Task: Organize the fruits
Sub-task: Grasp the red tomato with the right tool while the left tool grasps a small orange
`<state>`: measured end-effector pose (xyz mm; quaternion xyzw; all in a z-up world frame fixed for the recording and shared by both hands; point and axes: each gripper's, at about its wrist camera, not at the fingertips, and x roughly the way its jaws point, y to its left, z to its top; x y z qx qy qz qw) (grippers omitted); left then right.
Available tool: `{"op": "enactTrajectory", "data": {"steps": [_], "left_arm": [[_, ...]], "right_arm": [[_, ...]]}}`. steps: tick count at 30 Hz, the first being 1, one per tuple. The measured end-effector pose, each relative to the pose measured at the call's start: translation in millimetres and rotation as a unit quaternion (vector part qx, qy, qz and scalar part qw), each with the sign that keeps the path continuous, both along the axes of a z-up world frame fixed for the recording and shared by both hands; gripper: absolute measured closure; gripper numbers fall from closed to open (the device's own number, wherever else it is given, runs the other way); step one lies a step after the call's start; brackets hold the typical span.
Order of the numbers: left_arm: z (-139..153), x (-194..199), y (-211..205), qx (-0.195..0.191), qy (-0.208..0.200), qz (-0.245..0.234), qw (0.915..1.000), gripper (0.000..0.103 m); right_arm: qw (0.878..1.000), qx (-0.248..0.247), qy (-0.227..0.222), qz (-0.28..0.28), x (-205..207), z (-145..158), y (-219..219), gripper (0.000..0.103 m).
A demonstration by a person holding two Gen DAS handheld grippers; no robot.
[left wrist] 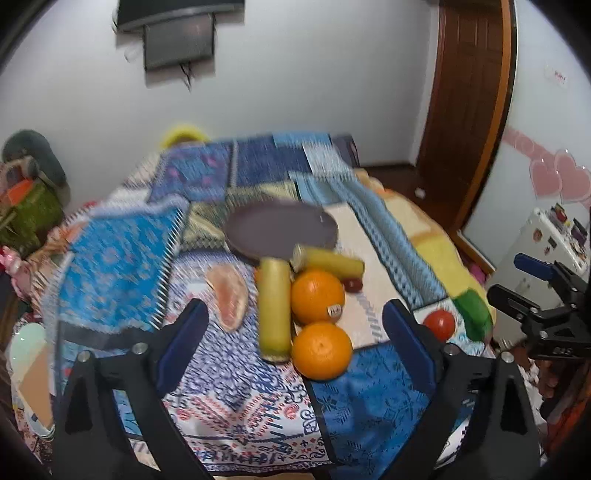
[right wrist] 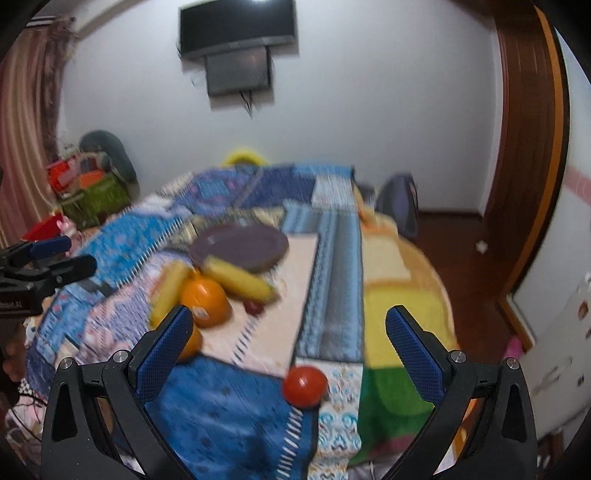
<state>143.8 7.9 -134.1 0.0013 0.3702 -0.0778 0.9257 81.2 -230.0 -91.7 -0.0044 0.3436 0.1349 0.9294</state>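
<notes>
Fruit lies on a patchwork cloth (left wrist: 122, 266) in front of a dark round plate (left wrist: 280, 229) (right wrist: 240, 245). Two bananas (left wrist: 274, 310) (left wrist: 328, 260), two oranges (left wrist: 317, 295) (left wrist: 322, 350) and a small red fruit (left wrist: 352, 284) sit bunched together. A pink fruit slice (left wrist: 229, 299) lies to their left. A red tomato (right wrist: 304, 384) (left wrist: 439, 325) rests apart on the right. My left gripper (left wrist: 293, 310) hovers open above the nearer orange and banana, holding nothing. My right gripper (right wrist: 290, 317) (left wrist: 517, 280) stands open above the tomato, which lies clear of its pads.
A television (right wrist: 236, 26) hangs on the far wall. A brown wooden door (right wrist: 524, 140) stands on the right. A green basket of clutter (right wrist: 92, 195) sits at the far left, a white cabinet (left wrist: 546, 236) at the right. The cloth drops off at the near edge.
</notes>
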Motion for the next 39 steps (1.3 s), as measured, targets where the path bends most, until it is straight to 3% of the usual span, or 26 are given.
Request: {"op": "enactTrajectory", "data": {"steps": [7, 10, 21, 30, 32, 39], "left_arm": [[-44, 26, -13, 0.001, 0.091, -0.037, 0.9952, 0.023], [-57, 32, -20, 0.003, 0.113, -0.049, 0.9924, 0.027], [-96, 49, -31, 0.003, 0.17, -0.066, 0.9832, 0.032], [-103, 59, -36, 0.009, 0.163, -0.057, 0.9849, 0.032], [-104, 60, -38, 0.022, 0.156, -0.051, 0.9862, 0.038], [-101, 58, -37, 0.023, 0.152, -0.056, 0.9866, 0.04]], "right_arm": [[0.997, 0.011, 0.079, -0.004, 17, -40, -13, 0.001], [0.996, -0.001, 0.094, -0.006, 21, -54, -13, 0.011], [0.987, 0.034, 0.154, 0.013, 30, -87, -15, 0.03], [0.984, 0.037, 0.169, 0.031, 33, -100, -7, 0.048], [0.984, 0.041, 0.17, 0.038, 33, -100, -6, 0.056], [0.985, 0.03, 0.163, 0.037, 31, -98, -3, 0.058]]}}
